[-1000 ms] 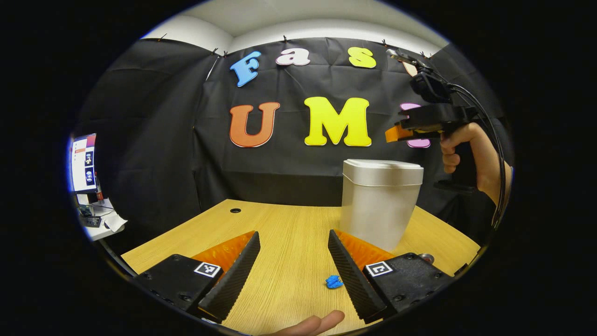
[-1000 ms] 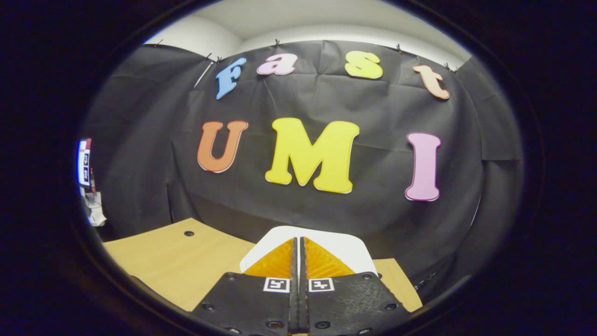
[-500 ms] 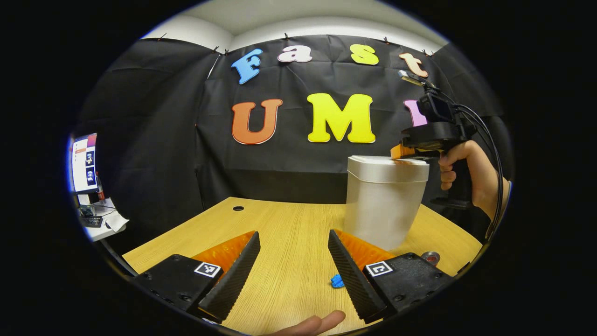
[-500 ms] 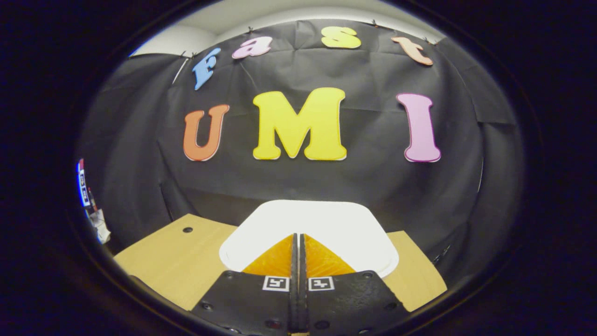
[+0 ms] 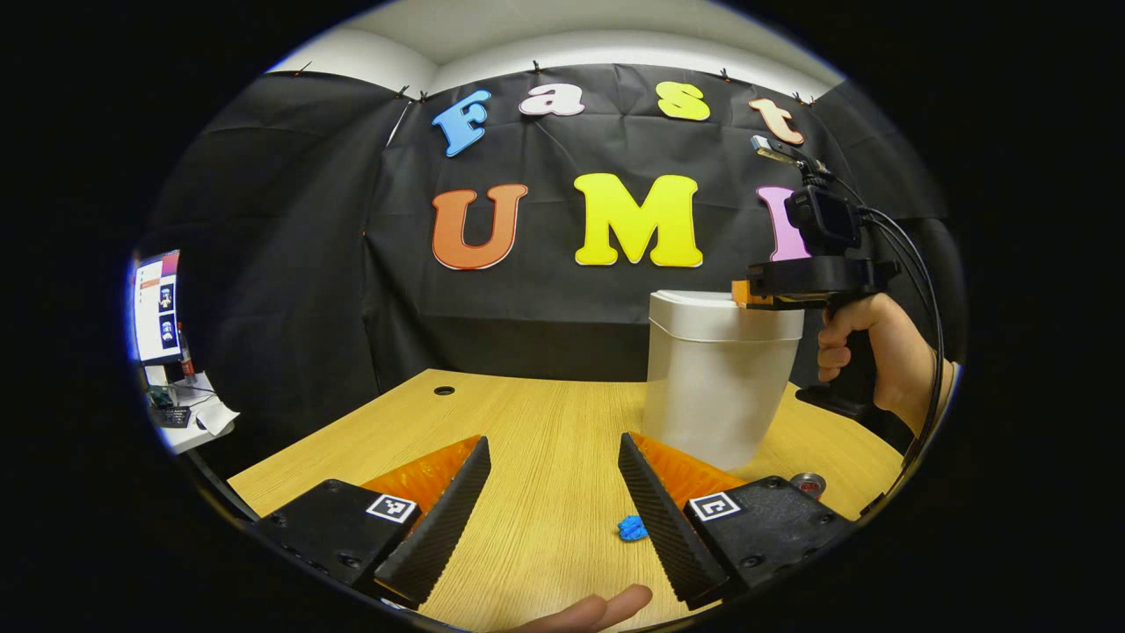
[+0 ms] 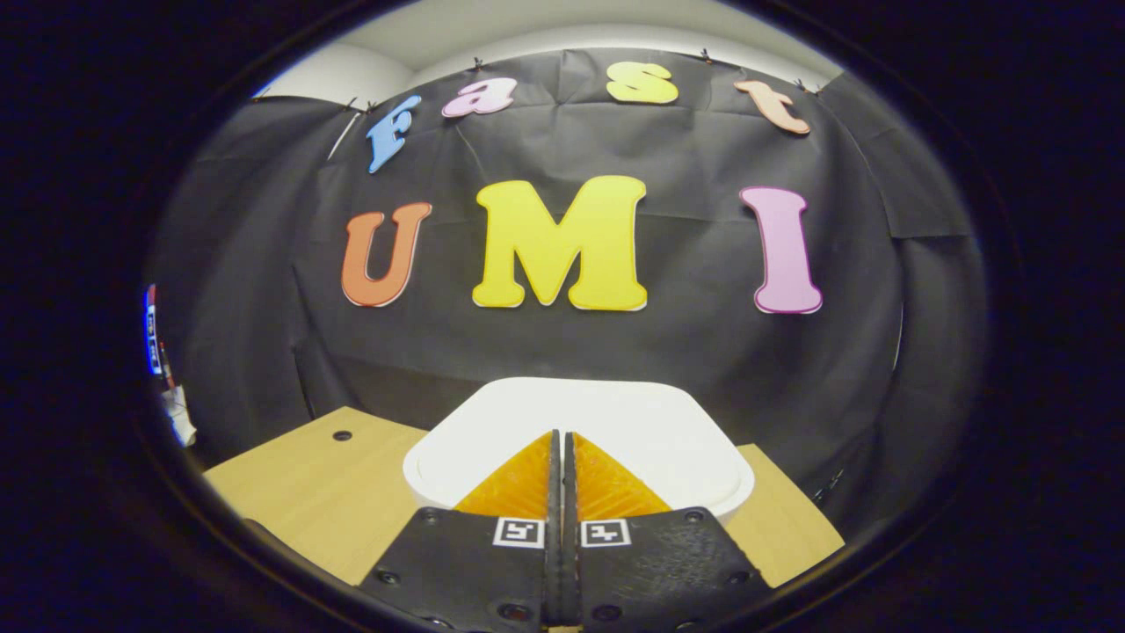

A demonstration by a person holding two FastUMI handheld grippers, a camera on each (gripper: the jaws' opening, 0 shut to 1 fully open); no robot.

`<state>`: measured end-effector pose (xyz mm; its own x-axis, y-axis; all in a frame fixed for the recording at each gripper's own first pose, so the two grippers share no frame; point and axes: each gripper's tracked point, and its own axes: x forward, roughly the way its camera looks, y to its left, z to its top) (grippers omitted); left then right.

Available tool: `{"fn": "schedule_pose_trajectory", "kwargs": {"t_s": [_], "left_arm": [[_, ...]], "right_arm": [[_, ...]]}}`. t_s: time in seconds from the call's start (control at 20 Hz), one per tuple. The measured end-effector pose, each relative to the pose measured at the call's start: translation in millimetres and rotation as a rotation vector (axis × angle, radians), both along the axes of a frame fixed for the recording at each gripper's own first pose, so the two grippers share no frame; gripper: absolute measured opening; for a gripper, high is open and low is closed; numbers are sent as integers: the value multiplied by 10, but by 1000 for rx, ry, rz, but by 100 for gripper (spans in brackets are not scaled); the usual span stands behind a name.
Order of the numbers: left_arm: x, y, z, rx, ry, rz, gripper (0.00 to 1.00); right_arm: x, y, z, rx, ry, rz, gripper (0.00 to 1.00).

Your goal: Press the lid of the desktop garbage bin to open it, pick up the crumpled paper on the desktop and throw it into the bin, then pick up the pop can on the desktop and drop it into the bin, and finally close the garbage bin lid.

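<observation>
here the right gripper (image 6: 560, 440) has its fingers pressed together into a single blunt tip resting on the lid (image 6: 615, 418) of the garbage bin (image 5: 716, 387), a sensible way to push the press-latch, judging by the task; the lid looks not yet sprung. the left gripper (image 5: 554, 475) waits with fingers spread wide, low over the desk (image 5: 527, 422). the crumpled paper (image 5: 630, 527) lies at about four o'clock from its tips, just beside the right-hand finger; the pop can (image 5: 807, 483) peeks out at three o'clock, near the bin's base.
</observation>
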<state>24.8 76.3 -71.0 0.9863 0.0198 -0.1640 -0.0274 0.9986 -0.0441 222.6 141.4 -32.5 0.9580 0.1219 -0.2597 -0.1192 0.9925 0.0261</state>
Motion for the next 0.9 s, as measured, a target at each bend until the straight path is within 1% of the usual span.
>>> {"fn": "schedule_pose_trajectory", "kwargs": {"t_s": [0.05,0.15,0.25,0.4,0.45,0.55,0.6,0.9], "left_arm": [[19,5,-3,-4,-4,0,96],[21,-2,-39,-21,8,-4,96],[20,19,-64,-46,21,-1,96],[82,68,-115,-58,40,12,97],[96,72,-118,-59,44,13,97],[80,32,-119,-51,43,2,96],[70,28,-104,-42,37,-5,96],[126,160,-146,-46,40,17,96]], "right_arm": [[-22,-13,94,4,-15,-5,1],[-98,55,305,23,-57,23,0],[-307,53,604,33,-137,23,0],[-601,94,795,15,-196,38,0],[-679,118,788,21,-192,49,0],[-831,231,702,70,-147,105,0],[-883,219,654,73,-126,111,0],[-1102,-55,581,94,-147,72,0]]}}
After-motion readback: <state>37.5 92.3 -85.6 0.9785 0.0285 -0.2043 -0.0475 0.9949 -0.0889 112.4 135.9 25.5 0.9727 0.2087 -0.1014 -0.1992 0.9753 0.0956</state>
